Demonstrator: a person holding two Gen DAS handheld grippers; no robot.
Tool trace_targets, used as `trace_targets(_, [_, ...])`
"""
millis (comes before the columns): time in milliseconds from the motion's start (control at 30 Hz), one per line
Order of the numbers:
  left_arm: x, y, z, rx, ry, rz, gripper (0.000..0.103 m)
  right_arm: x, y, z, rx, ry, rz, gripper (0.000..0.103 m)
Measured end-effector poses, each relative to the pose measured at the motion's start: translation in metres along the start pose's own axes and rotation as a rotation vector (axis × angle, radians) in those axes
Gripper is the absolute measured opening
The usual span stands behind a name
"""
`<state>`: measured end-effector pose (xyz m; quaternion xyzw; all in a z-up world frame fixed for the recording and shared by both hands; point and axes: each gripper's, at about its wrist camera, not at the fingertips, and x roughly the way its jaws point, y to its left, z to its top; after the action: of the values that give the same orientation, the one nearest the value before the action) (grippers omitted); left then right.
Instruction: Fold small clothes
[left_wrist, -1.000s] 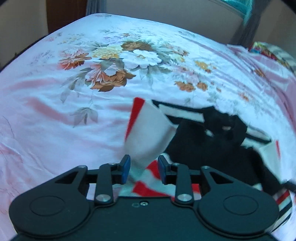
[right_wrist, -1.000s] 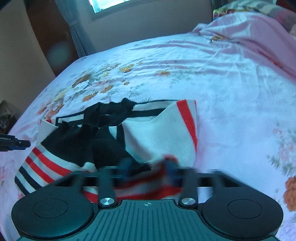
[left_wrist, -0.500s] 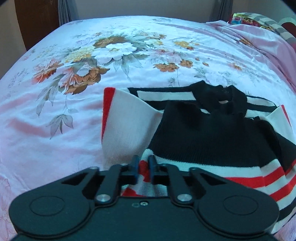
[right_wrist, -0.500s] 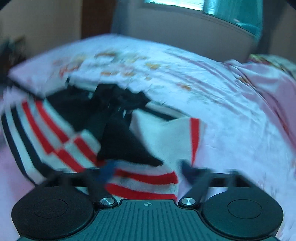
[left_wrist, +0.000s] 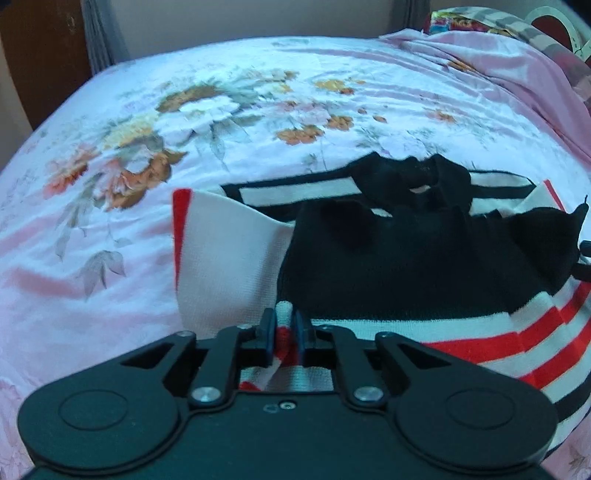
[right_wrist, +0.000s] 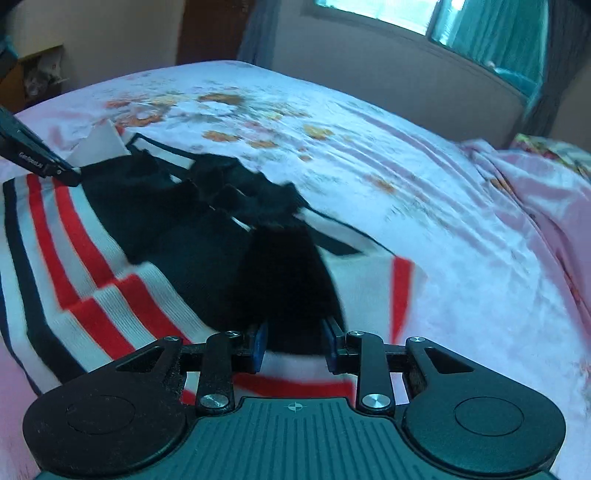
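A small knitted sweater (left_wrist: 406, 258), black at the chest with white, red and black stripes, lies on the bed; it also shows in the right wrist view (right_wrist: 207, 254). Its white sleeve with a red cuff (left_wrist: 221, 254) sticks out to the left. My left gripper (left_wrist: 284, 325) is shut on the sweater's striped hem. My right gripper (right_wrist: 295, 343) is open, its jaws either side of a black fold at the sweater's edge, gripping nothing. The other sleeve (right_wrist: 384, 295) lies to its right.
The bed carries a pink floral sheet (left_wrist: 184, 122). A bunched pink cover (left_wrist: 517, 74) and pillows lie at the far right. The left gripper's finger (right_wrist: 33, 155) shows at the left edge of the right wrist view. A wall and window (right_wrist: 424, 11) stand behind the bed.
My left gripper closed on the striped hem. My right gripper let go of the hem, opened, and swung over the sweater. The sweater now lies flatter.
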<state>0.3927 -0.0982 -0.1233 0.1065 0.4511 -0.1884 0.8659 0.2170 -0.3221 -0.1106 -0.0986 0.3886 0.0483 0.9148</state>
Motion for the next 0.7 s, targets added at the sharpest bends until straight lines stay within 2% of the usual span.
trace_targets(67, [0.004,0.004,0.002,-0.032,0.004,-0.023,0.011,-0.008,-0.012,-0.003,0.069,-0.019,0.023,0.032])
trace_targets(167, [0.007,0.003,0.004,-0.048,0.007,-0.032,0.012,-0.002,-0.023,0.000,0.109,-0.013,0.027,0.064])
trace_targets(267, [0.004,-0.003,0.003,-0.016,-0.006,-0.029,0.009,0.009,-0.024,0.009,0.108,-0.022,0.096,0.063])
trace_targets(333, [0.007,-0.003,0.003,-0.015,-0.008,-0.020,0.006,0.021,-0.019,0.015,0.087,-0.005,0.095,0.058])
trace_targets(400, [0.005,0.001,0.004,-0.055,-0.013,-0.033,0.005,0.035,-0.016,0.019,0.087,0.035,0.107,0.024])
trace_targets(467, [0.000,0.004,0.003,-0.071,-0.037,-0.034,0.004,0.037,-0.014,0.020,0.107,0.022,0.128,0.012])
trace_targets(567, [-0.017,0.002,0.002,-0.072,-0.107,-0.011,0.004,0.024,-0.016,0.021,0.172,-0.042,0.130,0.010])
trace_targets(700, [-0.041,0.009,0.013,-0.131,-0.192,-0.021,0.004,-0.007,-0.035,0.035,0.273,-0.179,0.101,0.009])
